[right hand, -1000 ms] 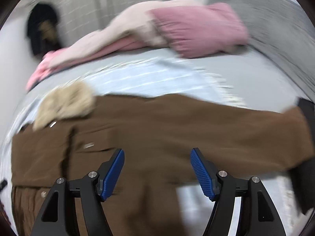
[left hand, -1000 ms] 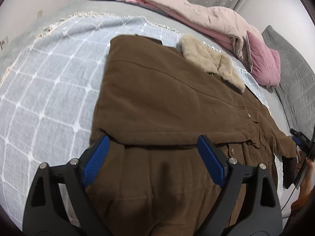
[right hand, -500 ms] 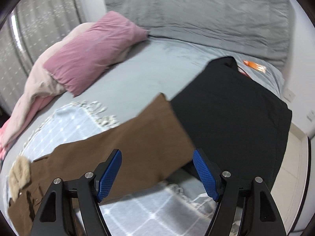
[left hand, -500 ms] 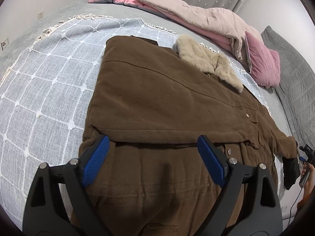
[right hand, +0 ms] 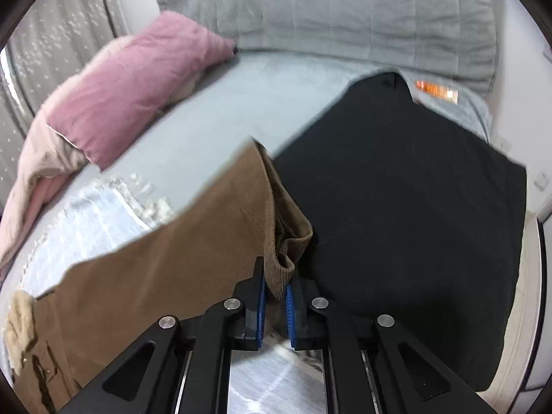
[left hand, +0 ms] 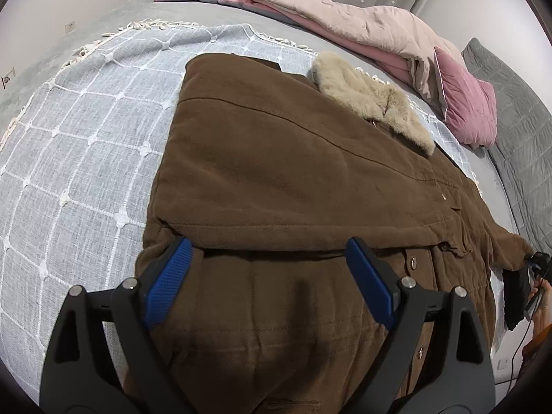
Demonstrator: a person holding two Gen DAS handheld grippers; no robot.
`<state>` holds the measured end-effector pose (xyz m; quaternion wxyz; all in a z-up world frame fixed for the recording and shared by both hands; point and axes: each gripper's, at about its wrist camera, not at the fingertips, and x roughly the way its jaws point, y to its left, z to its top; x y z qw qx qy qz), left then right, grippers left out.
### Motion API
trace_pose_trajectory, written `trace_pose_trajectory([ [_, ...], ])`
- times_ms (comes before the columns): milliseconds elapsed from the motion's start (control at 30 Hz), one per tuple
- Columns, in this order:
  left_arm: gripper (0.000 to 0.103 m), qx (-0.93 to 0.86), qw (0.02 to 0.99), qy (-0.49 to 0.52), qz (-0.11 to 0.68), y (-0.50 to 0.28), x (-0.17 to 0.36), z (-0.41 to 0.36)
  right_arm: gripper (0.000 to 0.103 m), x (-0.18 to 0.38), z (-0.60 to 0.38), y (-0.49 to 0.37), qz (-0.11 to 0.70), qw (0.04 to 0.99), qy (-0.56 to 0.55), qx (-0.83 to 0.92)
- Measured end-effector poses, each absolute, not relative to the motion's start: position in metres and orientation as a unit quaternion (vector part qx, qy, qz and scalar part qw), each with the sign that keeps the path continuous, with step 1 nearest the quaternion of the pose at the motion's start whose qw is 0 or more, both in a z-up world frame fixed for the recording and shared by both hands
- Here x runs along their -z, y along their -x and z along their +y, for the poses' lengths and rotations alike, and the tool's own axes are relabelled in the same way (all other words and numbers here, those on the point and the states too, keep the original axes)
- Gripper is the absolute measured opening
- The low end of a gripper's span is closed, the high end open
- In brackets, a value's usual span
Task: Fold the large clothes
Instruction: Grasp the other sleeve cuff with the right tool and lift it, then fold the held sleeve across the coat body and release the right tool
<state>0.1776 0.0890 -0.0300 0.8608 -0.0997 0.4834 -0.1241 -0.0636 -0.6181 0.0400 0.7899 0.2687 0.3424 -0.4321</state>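
Left wrist view: one checked blanket (left hand: 86, 131) covers the bed, and on it lies one brown coat (left hand: 276, 172), one sleeve already folded across its body. The left gripper (left hand: 269, 276) hangs over the coat's lower half, jaws wide apart, nothing between them. One beige fur collar (left hand: 372, 103) sits at the coat's far end; beyond it lie one pink quilt (left hand: 345, 31) and one pink pillow (left hand: 465, 110). Right of the coat, the right gripper (right hand: 275, 296) is clamped on the other sleeve's cuff (right hand: 283, 262), beside one black garment (right hand: 414, 207), possibly folded.
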Motion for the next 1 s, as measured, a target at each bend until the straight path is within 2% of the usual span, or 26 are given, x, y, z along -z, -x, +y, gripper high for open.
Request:
trace_pose_trajectory([
  [367,0.091,0.131,0.863,0.098,0.478,-0.176,0.025,0.090,0.008,-0.187,-0.459,-0.029,0.250,0.918,-0.138,0.275],
  [567,0.091,0.134,0.861,0.107,0.480,-0.177,0.024,0.093,0.008,-0.222,-0.356,-0.081,0.244,0.952,-0.101,0.154],
  [700,0.091,0.135,0.860,0.112,0.479,-0.177,0.023,0.095,0.008,-0.213,-0.284,-0.113,0.265,0.957,-0.087,0.075],
  [800,0.091,0.136,0.859,0.112,0.480,-0.178,0.024,0.095,0.009,-0.185,-0.235,-0.139,0.296,0.951,-0.090,0.020],
  [933,0.091,0.138,0.860,0.109,0.480,-0.175,0.023,0.095,0.020,-0.128,-0.195,-0.171,0.387,0.902,-0.156,-0.114],
  [967,0.091,0.139,0.860,0.110,0.479,-0.175,0.021,0.095,0.021,-0.116,-0.190,-0.175,0.404,0.889,-0.172,-0.128],
  [1000,0.091,0.141,0.861,0.111,0.476,-0.174,0.020,0.095,0.027,-0.112,-0.188,-0.174,0.403,0.889,-0.174,-0.130],
])
